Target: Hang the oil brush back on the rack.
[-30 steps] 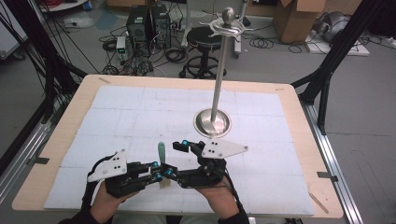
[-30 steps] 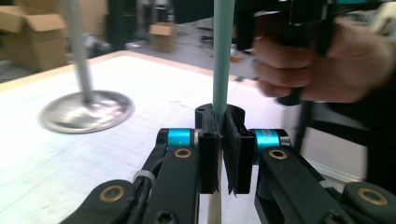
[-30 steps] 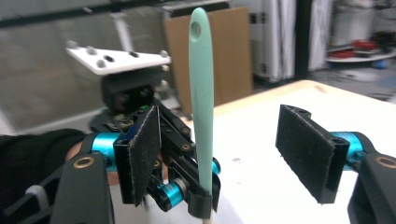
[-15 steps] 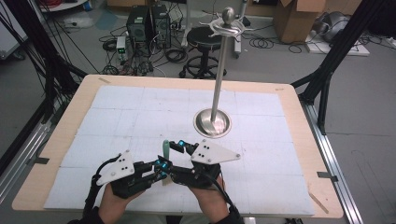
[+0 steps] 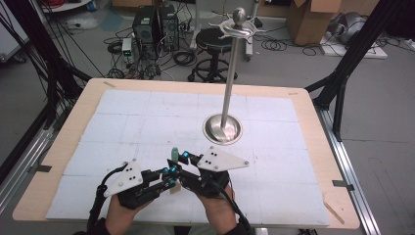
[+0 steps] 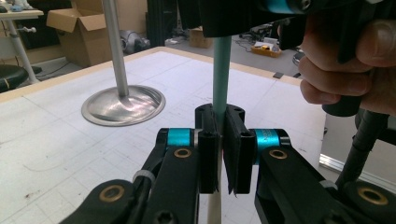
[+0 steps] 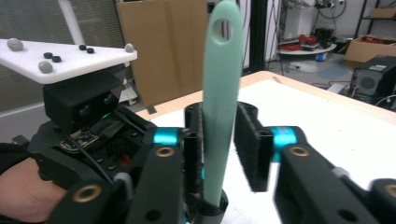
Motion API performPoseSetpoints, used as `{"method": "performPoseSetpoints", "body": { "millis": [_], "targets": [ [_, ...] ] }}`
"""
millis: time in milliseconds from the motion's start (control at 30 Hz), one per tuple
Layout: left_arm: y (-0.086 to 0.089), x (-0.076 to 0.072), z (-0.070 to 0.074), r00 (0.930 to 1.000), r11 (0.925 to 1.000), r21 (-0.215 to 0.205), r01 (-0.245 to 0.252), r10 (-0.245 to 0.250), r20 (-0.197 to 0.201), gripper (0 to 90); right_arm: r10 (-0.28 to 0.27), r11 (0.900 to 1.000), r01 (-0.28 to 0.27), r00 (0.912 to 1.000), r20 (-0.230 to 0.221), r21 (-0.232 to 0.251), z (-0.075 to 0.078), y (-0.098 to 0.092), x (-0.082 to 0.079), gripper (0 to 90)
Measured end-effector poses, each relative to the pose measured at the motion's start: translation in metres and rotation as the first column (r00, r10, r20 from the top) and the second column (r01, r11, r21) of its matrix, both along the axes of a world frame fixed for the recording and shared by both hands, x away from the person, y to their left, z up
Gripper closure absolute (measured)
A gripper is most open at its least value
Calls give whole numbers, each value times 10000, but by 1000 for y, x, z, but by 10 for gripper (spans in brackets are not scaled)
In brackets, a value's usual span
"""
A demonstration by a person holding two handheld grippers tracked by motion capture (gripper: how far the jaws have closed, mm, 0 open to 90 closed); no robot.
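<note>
My left gripper (image 6: 219, 149) is clamped on a green handle (image 6: 221, 70), held upright near the table's (image 5: 73, 132) front edge. My right gripper (image 7: 219, 140) straddles the same handle (image 7: 221, 93), jaws narrow, with a gap on one side. A metal stand (image 5: 223, 128) sits beyond, apart.

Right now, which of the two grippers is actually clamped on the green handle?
The left gripper: its fingers are shut on the mint-green handle. The right gripper stands open around it, with a gap on one side.
</note>
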State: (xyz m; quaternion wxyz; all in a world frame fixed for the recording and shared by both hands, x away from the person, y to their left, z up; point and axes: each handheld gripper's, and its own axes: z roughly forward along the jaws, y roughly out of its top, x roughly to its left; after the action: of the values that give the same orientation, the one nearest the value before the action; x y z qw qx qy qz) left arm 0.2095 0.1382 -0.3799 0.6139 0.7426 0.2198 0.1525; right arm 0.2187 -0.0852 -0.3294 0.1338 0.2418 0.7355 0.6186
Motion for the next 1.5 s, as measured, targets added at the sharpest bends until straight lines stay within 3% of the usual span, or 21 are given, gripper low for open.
{"method": "performPoseSetpoints", "body": {
  "millis": [233, 367, 467, 533, 633, 767, 833, 1000, 1167, 1200, 1233, 1267, 1300, 1367, 1433, 1467, 1500],
  "targets": [
    [0, 0, 0, 10000, 10000, 5, 21, -21, 44, 842, 118, 9999, -118, 9999, -98, -82, 1, 1, 0, 774],
    [1, 1, 0, 9993, 9992, -156, 369, -370, -36, 833, 303, 9995, -303, 9995, -61, -124, 2, 0, 0, 781],
    [1, 3, -1, 9976, 9968, -390, 692, -689, 83, 634, 460, 9988, -461, 9989, -98, -171, 3, -2, 1, 783],
    [3, 5, 0, 9954, 9940, -530, 958, -959, 0, 567, 612, 9981, -613, 9981, -116, -86, 4, -5, 2, 784],
    [6, 9, 1, 9863, 9829, -900, 1608, -1635, -232, 499, 969, 9953, -968, 9952, -130, 68, 6, -9, 3, 784],
    [10, 11, 2, 9672, 9591, -1405, 2459, -2524, -301, 437, 1817, 9828, -1813, 9833, -94, 353, 9, -14, 6, 784],
    [11, 12, 2, 9584, 9498, -1507, 2742, -2828, -379, 428, 2423, 9686, -2414, 9702, -92, 593, 10, -15, 7, 783],
    [13, 12, 3, 9366, 9237, -1844, 3359, -3483, -385, 426, 3250, 9423, -3238, 9457, 7, 850, 9, -17, 11, 783],
    [14, 13, 4, 9140, 8986, -2109, 3849, -4028, -482, 427, 4170, 9026, -4147, 9089, 43, 1154, 9, -18, 14, 783],
    [14, 14, 4, 9055, 8901, -2141, 4024, -4214, -497, 429, 4322, 8946, -4294, 9018, 48, 1239, 9, -18, 15, 784],
    [14, 14, 4, 9015, 8860, -2165, 4100, -4297, -512, 432, 4582, 8803, -4548, 8888, 60, 1351, 8, -18, 16, 784],
    [14, 13, 4, 8967, 8806, -2232, 4180, -4394, -543, 435, 4689, 8741, -4644, 8832, 24, 1424, 8, -19, 17, 784],
    [14, 13, 4, 8928, 8761, -2290, 4242, -4469, -560, 443, 4939, 8588, -4884, 8695, 29, 1547, 8, -19, 19, 784],
    [15, 13, 4, 8828, 8664, -2323, 4420, -4661, -589, 458, 5229, 8395, -5162, 8523, 56, 1697, 7, -20, 21, 784],
    [14, 13, 4, 8752, 8584, -2387, 4542, -4800, -607, 479, 5620, 8123, -5545, 8271, 115, 1812, 6, -21, 23, 784],
    [15, 14, 4, 8701, 8532, -2439, 4610, -4886, -646, 489, 5723, 8049, -5647, 8200, 132, 1823, 6, -20, 23, 784],
    [15, 14, 4, 8645, 8479, -2481, 4684, -4978, -692, 513, 5927, 7902, -5851, 8053, 158, 1824, 7, -20, 23, 784]
  ]
}}
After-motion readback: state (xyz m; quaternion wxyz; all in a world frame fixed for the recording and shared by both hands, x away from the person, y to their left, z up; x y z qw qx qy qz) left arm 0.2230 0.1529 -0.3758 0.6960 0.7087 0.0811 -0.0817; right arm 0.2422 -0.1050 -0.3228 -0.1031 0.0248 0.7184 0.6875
